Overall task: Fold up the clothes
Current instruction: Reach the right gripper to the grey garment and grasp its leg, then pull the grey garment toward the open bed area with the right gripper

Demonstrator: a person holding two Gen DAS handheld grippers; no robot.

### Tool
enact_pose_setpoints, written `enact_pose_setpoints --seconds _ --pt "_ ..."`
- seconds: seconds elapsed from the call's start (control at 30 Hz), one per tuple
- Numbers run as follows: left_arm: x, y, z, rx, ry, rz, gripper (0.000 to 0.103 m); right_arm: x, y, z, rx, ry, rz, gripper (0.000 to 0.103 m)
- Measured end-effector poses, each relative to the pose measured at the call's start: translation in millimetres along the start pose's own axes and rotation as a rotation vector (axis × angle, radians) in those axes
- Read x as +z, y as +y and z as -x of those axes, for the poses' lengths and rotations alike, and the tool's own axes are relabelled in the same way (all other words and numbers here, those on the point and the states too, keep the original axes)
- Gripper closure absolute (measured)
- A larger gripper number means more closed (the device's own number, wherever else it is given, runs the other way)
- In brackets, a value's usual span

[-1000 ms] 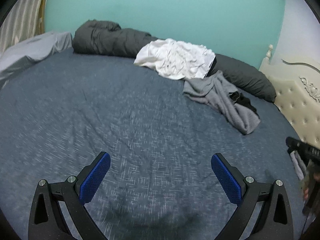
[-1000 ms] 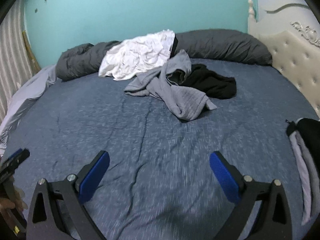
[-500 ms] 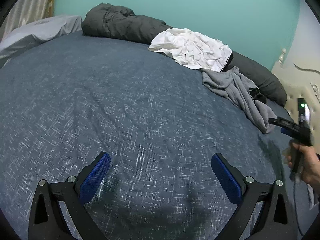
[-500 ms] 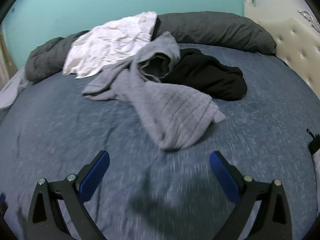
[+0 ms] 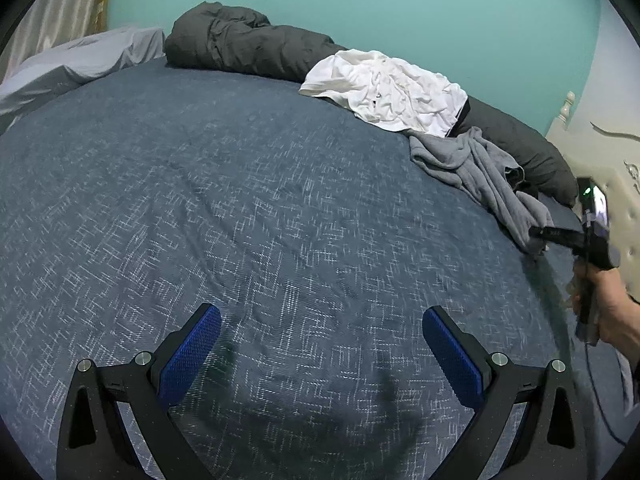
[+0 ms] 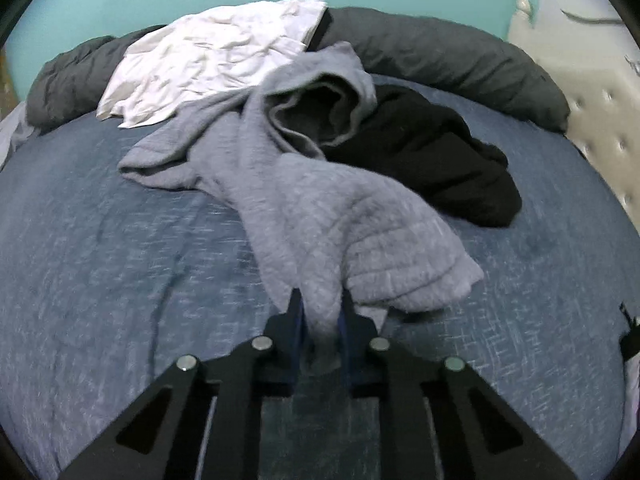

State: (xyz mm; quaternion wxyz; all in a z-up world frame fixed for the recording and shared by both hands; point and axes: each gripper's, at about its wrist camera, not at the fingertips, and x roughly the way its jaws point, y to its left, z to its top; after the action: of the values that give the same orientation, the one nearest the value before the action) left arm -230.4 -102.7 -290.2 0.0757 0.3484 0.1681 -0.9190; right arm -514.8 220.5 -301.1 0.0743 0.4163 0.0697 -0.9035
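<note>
Right tongs (image 6: pixel 320 320) seen closing on grey hoodie (image 6: pixel 320 200); left tongs (image 5: pixel 320 344) held wide, empty, over bed (image 5: pixel 200 200); black garment (image 6: pixel 432 160), white shirt (image 6: pixel 208 56) piled behind.

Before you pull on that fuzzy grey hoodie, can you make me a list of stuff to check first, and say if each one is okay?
1. Right tongs have cloth between the pads: ok, they are closing on a bunched edge of the grey hoodie.
2. Grip is firm enough to lift: cannot tell.
3. Hoodie is free of other clothes: not ok, its hood end lies against the black garment and the white shirt.
4. Left tongs ready to help: ok, open and empty over the blue bedspread.
5. Bare bed to spread the hoodie on: ok, a wide patch lies in front of the left tongs.
</note>
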Motion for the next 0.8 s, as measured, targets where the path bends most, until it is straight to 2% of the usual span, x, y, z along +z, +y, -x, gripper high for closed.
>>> enact_pose_setpoints --seconds 0.2,0.33,0.4,0.5,0.57,0.7,0.8 --pt "0 4 18 0.003 -0.061 -0.023 0.0 -21 39 70 0.172 -0.065 0.089 0.092" --pt "-1 7 30 0.003 -0.088 -0.036 0.0 -52 63 117 0.275 -0.064 0.125 0.092" --pt "-2 10 33 0.006 -0.094 -0.042 0.0 -72 80 137 0.319 -0.055 0.172 0.092" --pt "-3 16 33 0.004 -0.086 -0.034 0.0 -111 103 159 0.38 0.016 0.258 0.092" --pt "-3 20 32 0.003 -0.079 -0.022 0.0 -131 106 167 0.39 0.061 0.271 0.092" --pt "-2 23 34 -0.004 -0.081 -0.021 0.0 -136 89 164 0.351 0.078 0.211 0.092" --pt "-1 25 35 -0.008 -0.084 -0.012 0.0 -133 71 161 0.253 0.074 0.18 0.092"
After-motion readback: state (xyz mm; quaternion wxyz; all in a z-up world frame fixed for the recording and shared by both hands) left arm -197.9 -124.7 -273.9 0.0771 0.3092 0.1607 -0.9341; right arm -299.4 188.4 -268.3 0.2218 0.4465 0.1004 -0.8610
